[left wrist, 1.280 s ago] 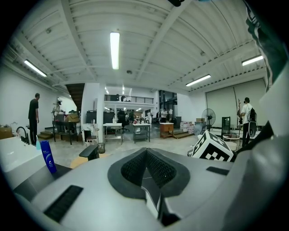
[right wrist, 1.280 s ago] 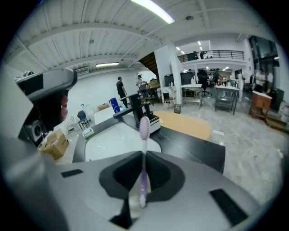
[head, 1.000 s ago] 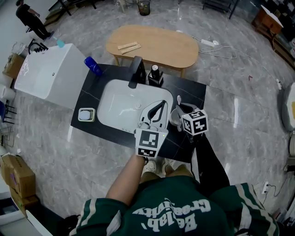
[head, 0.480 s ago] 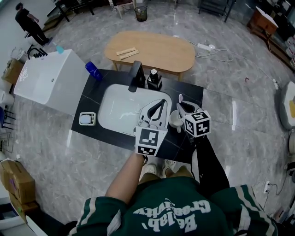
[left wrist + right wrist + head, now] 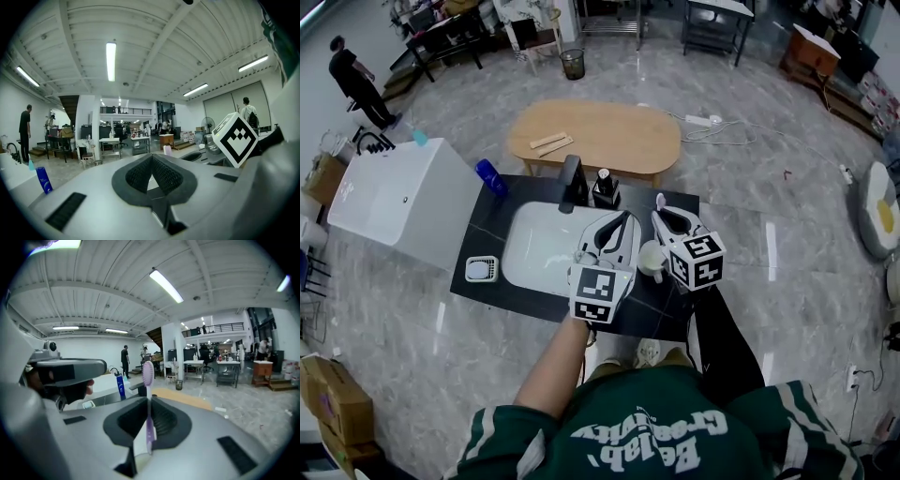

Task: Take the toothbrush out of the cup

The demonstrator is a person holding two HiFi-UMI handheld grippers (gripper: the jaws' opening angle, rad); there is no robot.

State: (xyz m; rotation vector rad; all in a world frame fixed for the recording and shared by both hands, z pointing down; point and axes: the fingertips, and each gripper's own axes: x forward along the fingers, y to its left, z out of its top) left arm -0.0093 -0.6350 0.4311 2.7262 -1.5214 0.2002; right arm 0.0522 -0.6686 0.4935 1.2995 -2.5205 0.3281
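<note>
My right hand-held gripper point(image 5: 148, 404) is clenched on the toothbrush point(image 5: 148, 376), which stands upright and seems clear of the cup point(image 5: 651, 260) near the bench's point(image 5: 673, 317) front edge. I should lift straight, without tilting. My left hand-held gripper point(image 5: 151, 161) is closed and empty.

Brush between the right fingers: lilac plastic toothbrush point(image 5: 148, 427), its head a pinker lilac.
Right gripper point(image 5: 148, 401): pale grey shell, dark grey ribbed pads, white cube with black squares.
Left gripper point(image 5: 151, 159): same pale grey and dark grey.
Beside the right fingers: white round cup point(image 5: 650, 260).
Beneath both sets of fingers: black stone countertop point(image 5: 483, 246), white rounded basin point(image 5: 534, 248).
Beyond the left fingers: blue plastic bottle point(image 5: 490, 175), tan oval wooden table point(image 5: 600, 136).
Behind the fingers: dark green sweatshirt point(image 5: 647, 422), white lettering.
</note>
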